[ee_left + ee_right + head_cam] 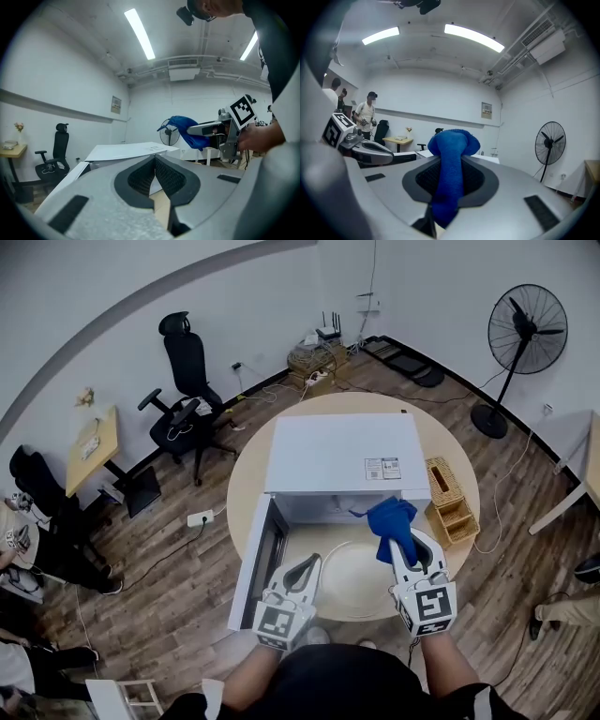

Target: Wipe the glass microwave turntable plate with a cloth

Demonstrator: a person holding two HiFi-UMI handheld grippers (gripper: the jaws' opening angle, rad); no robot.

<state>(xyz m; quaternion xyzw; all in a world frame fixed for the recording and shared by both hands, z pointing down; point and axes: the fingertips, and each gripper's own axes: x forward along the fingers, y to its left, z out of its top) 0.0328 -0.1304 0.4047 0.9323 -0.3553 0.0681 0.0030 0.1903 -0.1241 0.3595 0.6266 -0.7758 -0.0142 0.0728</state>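
The glass turntable plate point(361, 579) lies flat on the round table point(246, 474), in front of the white microwave point(337, 454). My right gripper point(405, 538) hovers over the plate's right rim, shut on a blue cloth point(392, 521) that bunches out past its tips. In the right gripper view the cloth point(451, 150) fills the gap between the jaws of that gripper point(450, 161). My left gripper point(312, 566) sits at the plate's left edge, jaws closed tip to tip point(154, 157) with nothing visible between them. The left gripper view also shows the cloth point(183, 129).
The microwave door point(262, 559) hangs open to the left, next to my left gripper. A wicker box point(450, 498) stands on the table at the right. A standing fan point(525, 334), an office chair point(187, 395) and people at the far left surround the table.
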